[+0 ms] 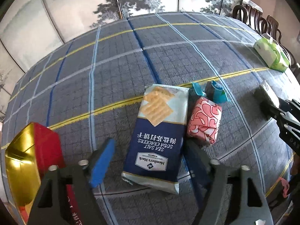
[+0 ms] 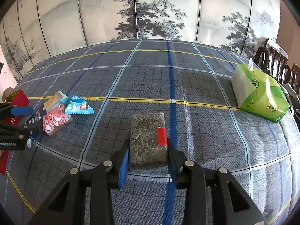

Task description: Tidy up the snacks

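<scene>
My left gripper (image 1: 150,161) is open, its blue-padded fingers on either side of the near end of a blue and white soda cracker pack (image 1: 158,136) lying on the checked tablecloth. A pink patterned snack (image 1: 205,124) and a light blue snack packet (image 1: 217,91) lie just right of the pack. A red and gold box (image 1: 31,161) stands at the left. My right gripper (image 2: 148,159) is shut on a dark speckled block snack (image 2: 148,136) with a red sticker, held just above the cloth. The same pile shows at left in the right wrist view (image 2: 56,119).
A green tissue pack (image 2: 260,95) lies at the table's far right edge. Dark wooden chairs (image 2: 277,61) stand beyond it. A painted folding screen (image 2: 150,11) stands behind the table (image 2: 187,75).
</scene>
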A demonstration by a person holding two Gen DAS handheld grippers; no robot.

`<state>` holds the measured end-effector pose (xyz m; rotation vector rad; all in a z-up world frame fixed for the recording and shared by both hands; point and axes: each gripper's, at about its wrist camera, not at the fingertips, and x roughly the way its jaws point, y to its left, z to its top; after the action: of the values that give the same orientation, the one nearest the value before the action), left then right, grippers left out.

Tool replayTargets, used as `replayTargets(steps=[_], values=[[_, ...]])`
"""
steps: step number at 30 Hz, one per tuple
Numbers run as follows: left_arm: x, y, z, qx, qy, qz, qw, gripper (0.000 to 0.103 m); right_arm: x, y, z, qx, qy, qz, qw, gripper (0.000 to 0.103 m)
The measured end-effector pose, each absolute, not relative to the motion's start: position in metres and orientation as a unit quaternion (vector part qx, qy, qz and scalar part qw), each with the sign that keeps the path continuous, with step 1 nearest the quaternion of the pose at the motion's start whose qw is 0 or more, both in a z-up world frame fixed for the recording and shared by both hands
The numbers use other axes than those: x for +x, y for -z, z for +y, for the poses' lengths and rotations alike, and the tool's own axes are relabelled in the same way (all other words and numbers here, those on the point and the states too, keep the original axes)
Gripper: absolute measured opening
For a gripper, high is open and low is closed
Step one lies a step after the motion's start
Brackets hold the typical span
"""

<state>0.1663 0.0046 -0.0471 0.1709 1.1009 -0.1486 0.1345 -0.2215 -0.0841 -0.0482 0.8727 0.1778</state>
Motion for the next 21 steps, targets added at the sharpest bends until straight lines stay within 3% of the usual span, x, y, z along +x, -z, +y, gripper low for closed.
replayTargets(steps=[3, 7, 21], values=[[0.166, 0.047, 0.007, 0.062, 0.085, 0.525, 0.845, 0.055, 0.134, 0.084, -0.223, -0.023, -0.086, 0.422, 0.902, 0.036], [0.163, 0.047, 0.006, 0.060, 0.088, 0.520, 0.847, 0.050, 0.134, 0.084, -0.223, -0.024, -0.086, 0.422, 0.902, 0.036], [0.138, 0.046, 0.009, 0.040, 0.053, 0.528, 0.847, 0.047, 0.135, 0.084, -0.219, -0.035, -0.081, 0.423, 0.902, 0.036]])
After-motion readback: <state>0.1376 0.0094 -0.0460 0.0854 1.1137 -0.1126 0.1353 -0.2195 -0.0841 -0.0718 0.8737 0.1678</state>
